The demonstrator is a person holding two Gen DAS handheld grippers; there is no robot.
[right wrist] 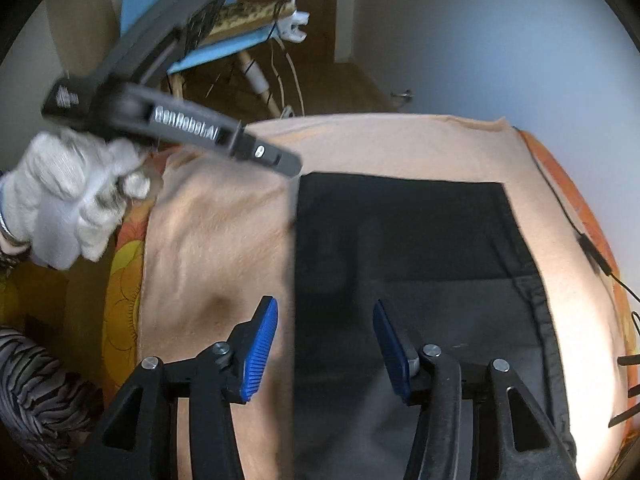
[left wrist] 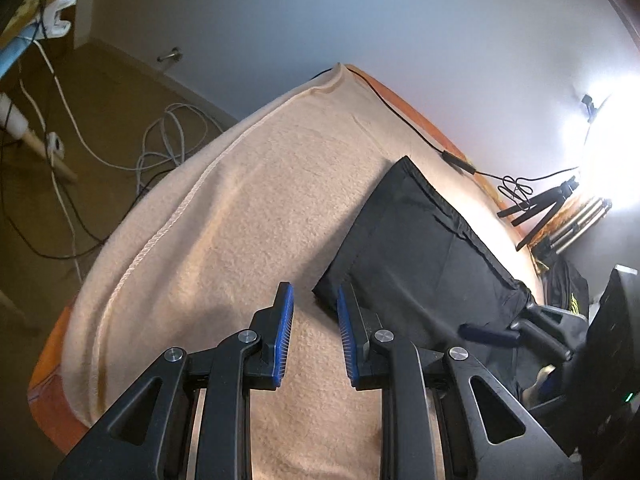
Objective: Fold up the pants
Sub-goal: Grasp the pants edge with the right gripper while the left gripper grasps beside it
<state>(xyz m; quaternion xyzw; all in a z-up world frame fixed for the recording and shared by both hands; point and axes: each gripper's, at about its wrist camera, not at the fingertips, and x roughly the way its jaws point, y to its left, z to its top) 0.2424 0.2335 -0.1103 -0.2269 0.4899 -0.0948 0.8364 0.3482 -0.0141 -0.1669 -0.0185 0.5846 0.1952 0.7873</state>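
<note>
The black pants (right wrist: 404,248) lie folded into a flat, roughly rectangular stack on the beige blanket (right wrist: 216,232), their long axis running away from your right gripper (right wrist: 326,344) toward the far edge of the bed; a seamed edge trails down the stack's right side, and the nearer layer looks greyer and slightly rumpled. In the left wrist view the same pants (left wrist: 420,240) run diagonally from the near right up toward the blanket's far corner. Your right gripper hovers over the stack's near left edge, jaws spread wide, holding nothing. Your left gripper (left wrist: 314,336) sits just off the near corner of the pants, its blue pads (left wrist: 282,336) apart and empty; from the right it appears blurred, gripped by your white-gloved left hand (right wrist: 72,200). An orange patterned bedsheet (right wrist: 120,280) shows beneath the blanket (left wrist: 240,208), with a black cable (left wrist: 404,120) along its far side.
</note>
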